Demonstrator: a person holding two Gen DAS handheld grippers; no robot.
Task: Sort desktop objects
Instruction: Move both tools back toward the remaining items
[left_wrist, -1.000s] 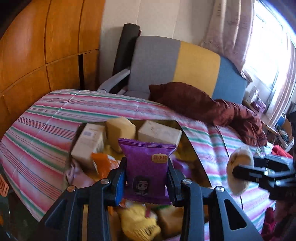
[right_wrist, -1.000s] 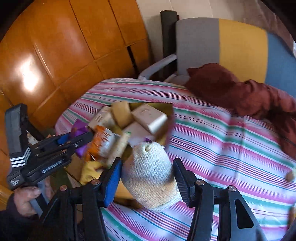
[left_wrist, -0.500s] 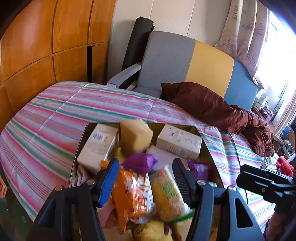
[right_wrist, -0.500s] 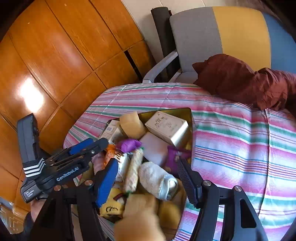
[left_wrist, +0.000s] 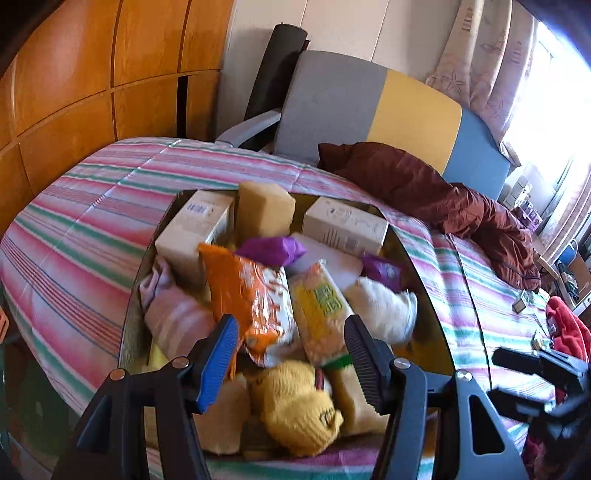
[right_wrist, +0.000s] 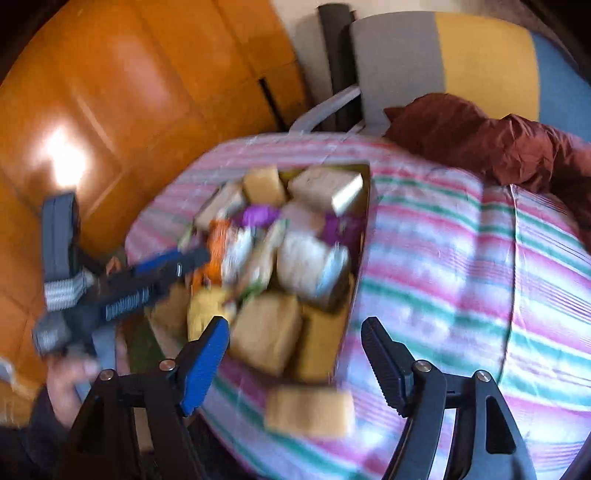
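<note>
left gripper (left_wrist: 290, 360): spread, empty, over full tray (left_wrist: 419, 266) | right gripper (right_wrist: 295, 360): jaws opening, nothing pinched | tan block (right_wrist: 310, 413), maybe sponge, blurred, on striped quilt (right_wrist: 461, 258)

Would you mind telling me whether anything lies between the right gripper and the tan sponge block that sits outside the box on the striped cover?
Nothing visible does. The tan sponge block lies alone on the striped cover, just ahead of the right gripper, whose jaws are opening with nothing between them. The full box sits beyond it.

Blurred tin (right_wrist: 365, 184) heaped with packets, sponge (right_wrist: 308, 415) perhaps beside it
</note>
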